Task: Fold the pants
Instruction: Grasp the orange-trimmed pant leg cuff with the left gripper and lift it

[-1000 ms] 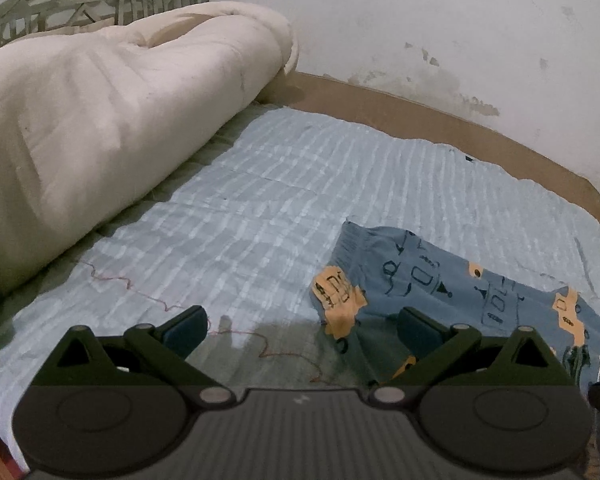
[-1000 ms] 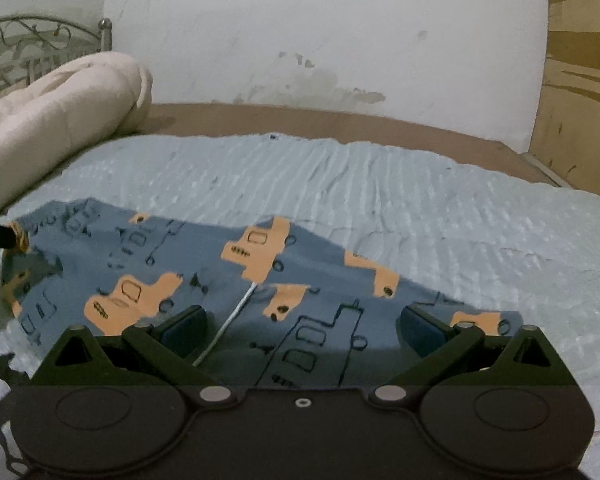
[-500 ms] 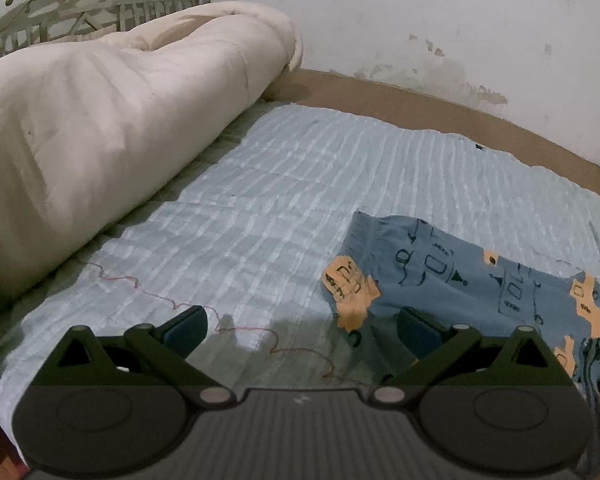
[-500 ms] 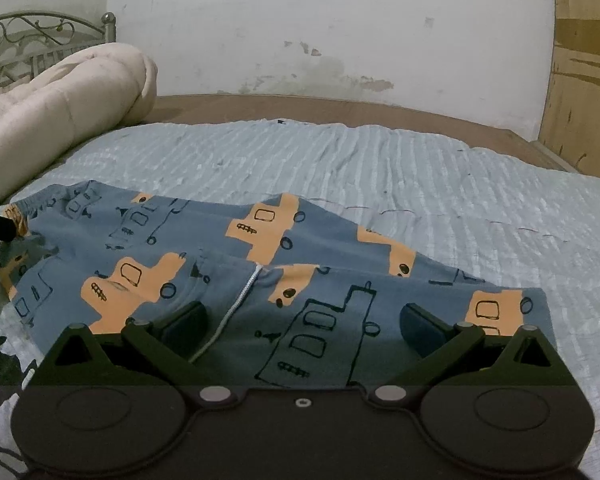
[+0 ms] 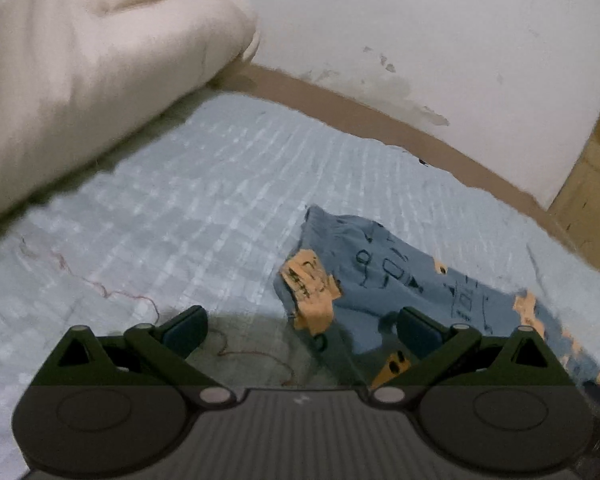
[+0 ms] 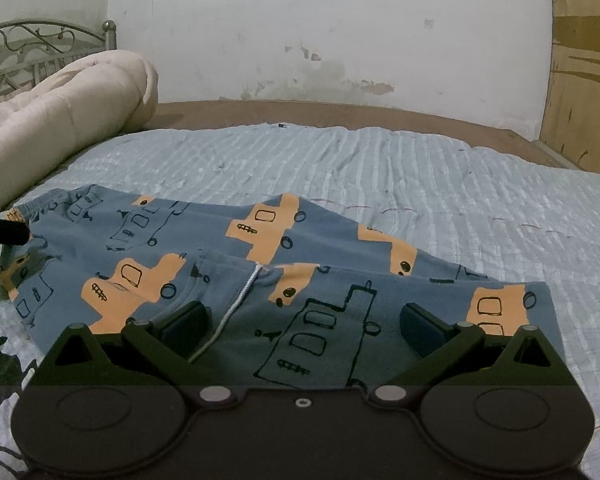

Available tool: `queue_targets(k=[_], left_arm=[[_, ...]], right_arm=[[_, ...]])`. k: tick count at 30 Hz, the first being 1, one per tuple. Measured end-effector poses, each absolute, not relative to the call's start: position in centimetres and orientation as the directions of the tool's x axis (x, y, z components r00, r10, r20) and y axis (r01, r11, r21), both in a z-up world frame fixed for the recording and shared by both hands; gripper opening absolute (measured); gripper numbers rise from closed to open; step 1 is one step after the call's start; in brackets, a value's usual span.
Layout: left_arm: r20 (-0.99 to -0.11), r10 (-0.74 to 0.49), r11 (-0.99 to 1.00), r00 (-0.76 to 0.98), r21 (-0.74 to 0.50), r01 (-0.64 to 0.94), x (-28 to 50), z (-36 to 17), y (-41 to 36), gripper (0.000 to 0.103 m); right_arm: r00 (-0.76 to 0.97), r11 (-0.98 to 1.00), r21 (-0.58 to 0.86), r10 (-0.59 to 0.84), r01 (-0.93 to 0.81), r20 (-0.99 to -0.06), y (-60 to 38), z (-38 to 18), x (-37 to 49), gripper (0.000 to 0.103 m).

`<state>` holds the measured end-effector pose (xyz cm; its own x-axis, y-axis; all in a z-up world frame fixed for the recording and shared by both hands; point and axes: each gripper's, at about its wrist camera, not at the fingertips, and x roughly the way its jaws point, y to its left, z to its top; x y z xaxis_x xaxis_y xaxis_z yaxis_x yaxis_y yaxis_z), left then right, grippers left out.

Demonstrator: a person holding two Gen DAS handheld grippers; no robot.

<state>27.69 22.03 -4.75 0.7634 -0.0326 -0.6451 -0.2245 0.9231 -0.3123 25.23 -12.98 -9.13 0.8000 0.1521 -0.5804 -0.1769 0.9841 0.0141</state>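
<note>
Blue pants (image 6: 204,248) with orange truck prints and a white drawstring lie flat on the pale blue bedsheet (image 6: 380,160). In the right wrist view my right gripper (image 6: 302,322) is open and empty, low over the near part of the pants. In the left wrist view my left gripper (image 5: 302,326) is open and empty, with the left end of the pants (image 5: 364,276) just ahead and to its right. A fingertip of the left gripper shows at the left edge of the right wrist view (image 6: 4,232), beside the pants' end.
A rolled cream duvet (image 5: 80,72) lies along the left side of the bed, with a metal headboard (image 6: 28,52) behind it. A brown bed frame edge (image 6: 340,114) and white wall stand at the back, wooden panelling (image 6: 584,72) at the right.
The left view has swung right and is blurred by motion. The right gripper has dropped lower and closer over the pants. Both grippers stay open.
</note>
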Motion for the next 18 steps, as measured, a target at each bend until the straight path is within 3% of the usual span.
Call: queue_targets(k=[7,12,18], left_arm=[[-0.564,-0.154,0.9,0.811,-0.419,-0.12,28.4,-4.2,21.6,0.099],[-0.66,-0.122,0.897,0.741,-0.393,-0.202,30.4,-5.7,21.4,0.097],[-0.659,-0.115,0.897,0.743,-0.391,-0.208,30.4,-6.0,21.2,0.096]], right_arm=[[0.8,0.984,0.016,0.153,-0.177,-0.58,-13.0,-9.1,25.2,0.102],[0.799,0.984,0.025,0.159,-0.178,-0.581,-13.0,-9.2,25.3,0.102],[0.798,0.983,0.037,0.167,-0.179,-0.579,-13.2,-9.2,25.3,0.102]])
